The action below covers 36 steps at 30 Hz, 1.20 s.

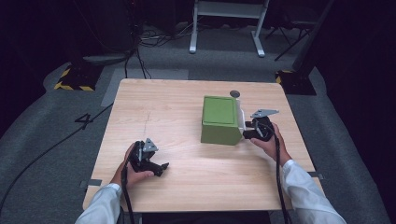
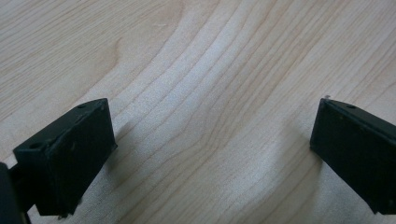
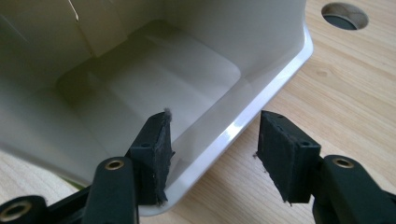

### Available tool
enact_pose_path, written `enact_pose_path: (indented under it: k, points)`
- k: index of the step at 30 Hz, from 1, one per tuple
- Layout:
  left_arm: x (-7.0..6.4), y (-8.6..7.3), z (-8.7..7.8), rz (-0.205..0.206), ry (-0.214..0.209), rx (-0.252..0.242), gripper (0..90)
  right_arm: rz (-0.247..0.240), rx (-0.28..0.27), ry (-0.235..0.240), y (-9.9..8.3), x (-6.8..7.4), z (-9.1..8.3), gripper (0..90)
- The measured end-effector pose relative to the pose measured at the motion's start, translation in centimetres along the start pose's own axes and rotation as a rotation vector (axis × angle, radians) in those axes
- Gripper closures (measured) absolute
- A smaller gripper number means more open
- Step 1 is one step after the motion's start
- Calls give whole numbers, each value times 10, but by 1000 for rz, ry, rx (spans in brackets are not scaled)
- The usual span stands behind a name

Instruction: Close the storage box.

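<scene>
A green box [image 1: 219,119] with a white inside lies on its side on the wooden table [image 1: 187,186], with its mouth facing right. My right gripper [image 1: 247,133] is at that mouth. In the right gripper view it [image 3: 215,126] stands open astride the white rim [image 3: 261,98], one jaw inside the empty box [image 3: 154,70] and one outside, neither pressing on the rim. My left gripper [image 1: 162,167] rests at the table's front left, well away from the box. Its jaws are wide open [image 2: 210,121] over bare wood.
A round hole [image 1: 235,94] is cut in the tabletop just behind the box; it shows as a hole [image 3: 344,15] beyond the rim. Cables, a white frame [image 1: 227,23] and dark stands are on the grey floor around the table.
</scene>
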<state>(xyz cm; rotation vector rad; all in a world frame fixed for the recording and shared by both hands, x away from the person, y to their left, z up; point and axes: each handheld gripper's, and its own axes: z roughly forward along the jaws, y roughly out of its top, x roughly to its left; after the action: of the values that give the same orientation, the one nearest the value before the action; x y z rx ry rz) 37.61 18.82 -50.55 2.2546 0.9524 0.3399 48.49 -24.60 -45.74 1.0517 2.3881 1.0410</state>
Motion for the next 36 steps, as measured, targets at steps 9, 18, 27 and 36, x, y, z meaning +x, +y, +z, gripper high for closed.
enact_pose_path:
  k: [9, 18, 27, 36]
  points:
    - [0, 0, 0, 0, 0, 0, 1, -3, -1, 6, 8, 7, 8, 451]
    - [0, 0, 0, 0, 0, 0, 1, -23, 6, 12, 9, 7, 8, 399]
    - [0, 0, 0, 0, 0, 0, 1, -46, 6, -12, 11, 4, -2, 330]
    - [0, 0, 0, 0, 0, 0, 1, -63, -4, -28, 12, 1, -13, 274]
